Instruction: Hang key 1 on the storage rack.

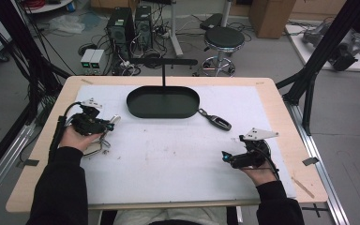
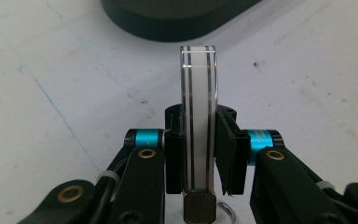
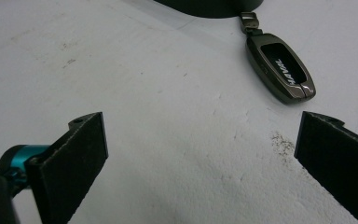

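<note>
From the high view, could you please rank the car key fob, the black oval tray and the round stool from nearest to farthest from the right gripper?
From the right gripper:
1. Car key fob, on the table just beyond it, toward the left.
2. Black oval tray, farther left at the table's back.
3. Round stool, on the floor behind the table.

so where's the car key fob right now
The car key fob lies flat on the white mat, just off the right end of the black oval tray, ahead of the open right gripper.
</note>
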